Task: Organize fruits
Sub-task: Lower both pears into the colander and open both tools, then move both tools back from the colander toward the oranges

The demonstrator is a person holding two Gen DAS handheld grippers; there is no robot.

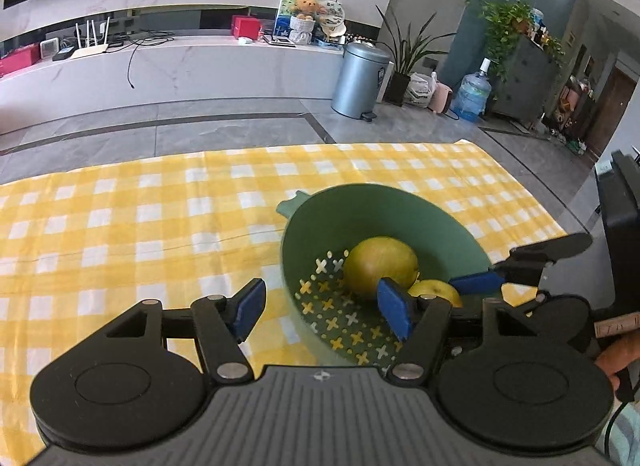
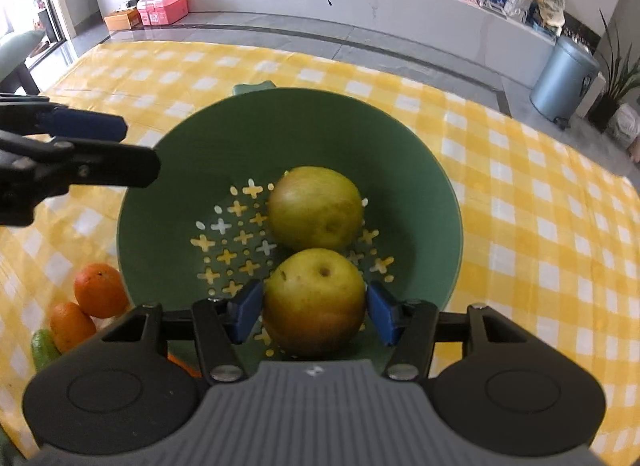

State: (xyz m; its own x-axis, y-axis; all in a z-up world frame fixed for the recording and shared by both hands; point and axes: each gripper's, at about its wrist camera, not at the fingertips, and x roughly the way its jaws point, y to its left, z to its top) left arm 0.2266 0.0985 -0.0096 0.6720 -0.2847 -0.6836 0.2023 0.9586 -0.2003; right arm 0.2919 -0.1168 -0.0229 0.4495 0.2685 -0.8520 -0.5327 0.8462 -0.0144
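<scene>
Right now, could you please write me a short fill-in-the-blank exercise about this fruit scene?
The bowl is ____ in colour.
It holds ____ pears; the right gripper has its jaws around the nearer pear.
The left gripper holds ____.
Two ____ lie outside the bowl.

Missing: green; two; nothing; oranges

The matt green plastic colander sits on creased yellow-checked cloth; inside it, two smooth-skinned pears; beyond it, glossy floor tiles.
</scene>
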